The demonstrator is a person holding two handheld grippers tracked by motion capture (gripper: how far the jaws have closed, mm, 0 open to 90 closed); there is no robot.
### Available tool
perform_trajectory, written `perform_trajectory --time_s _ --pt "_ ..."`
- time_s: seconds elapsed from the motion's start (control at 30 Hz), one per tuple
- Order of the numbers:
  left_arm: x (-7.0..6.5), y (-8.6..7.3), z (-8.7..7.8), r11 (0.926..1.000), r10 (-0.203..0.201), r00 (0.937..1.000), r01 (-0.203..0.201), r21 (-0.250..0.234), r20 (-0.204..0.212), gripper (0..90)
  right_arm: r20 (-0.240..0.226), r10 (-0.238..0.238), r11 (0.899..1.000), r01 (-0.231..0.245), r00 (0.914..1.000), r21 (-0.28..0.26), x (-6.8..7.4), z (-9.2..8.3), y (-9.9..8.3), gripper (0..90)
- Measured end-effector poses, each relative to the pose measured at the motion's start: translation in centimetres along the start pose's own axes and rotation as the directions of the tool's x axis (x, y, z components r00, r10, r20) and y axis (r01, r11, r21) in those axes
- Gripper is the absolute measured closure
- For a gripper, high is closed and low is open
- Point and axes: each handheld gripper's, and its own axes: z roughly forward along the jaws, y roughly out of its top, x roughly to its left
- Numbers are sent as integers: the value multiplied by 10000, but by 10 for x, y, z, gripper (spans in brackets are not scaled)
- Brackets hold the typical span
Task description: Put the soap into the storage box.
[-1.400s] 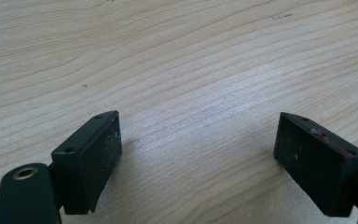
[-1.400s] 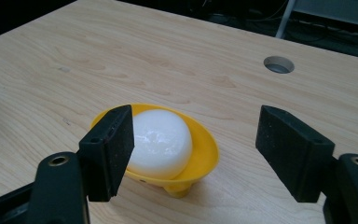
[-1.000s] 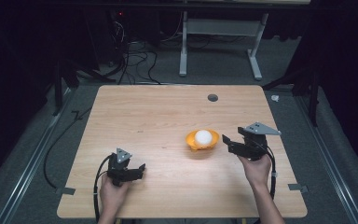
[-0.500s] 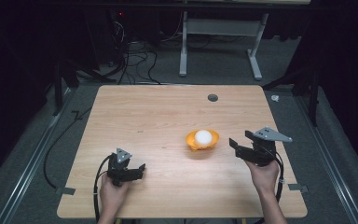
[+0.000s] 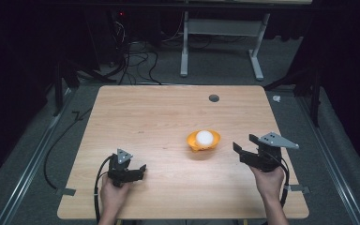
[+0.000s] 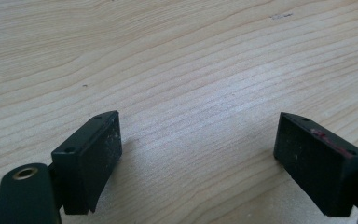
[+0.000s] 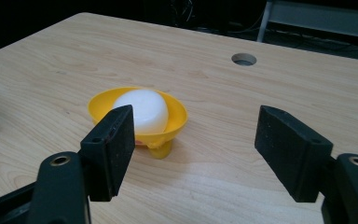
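Both grippers black. Left gripper (image 5: 141,169): small grey three-cornered plate on top, black cable looping off its rear; brass-coloured eyelet beside one jaw. Right gripper (image 5: 244,143): larger grey plate, screw holes in the jaw blocks, brass eyelets. Forearms bare.

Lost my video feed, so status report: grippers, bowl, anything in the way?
Left gripper open, empty. Right gripper open, empty, apart from yellow bowl. White ball sits in bowl. Nothing between.

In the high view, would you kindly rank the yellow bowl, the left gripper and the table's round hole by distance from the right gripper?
1. yellow bowl, just to its left.
2. round hole, beyond the bowl, near the far edge.
3. left gripper, across the table's near side.
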Motion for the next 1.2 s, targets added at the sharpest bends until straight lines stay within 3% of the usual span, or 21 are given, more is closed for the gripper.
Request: perform_trajectory --time_s 0.63,1.2 --pt "0 0 0 10000 0 10000 0 2 0 155 13 52 9999 -52 10000 88 3 -13 -18 296" --pt "0 0 0 10000 2 10000 -2 3 0 155 -148 224 9994 -220 9996 277 8 -11 -35 298"
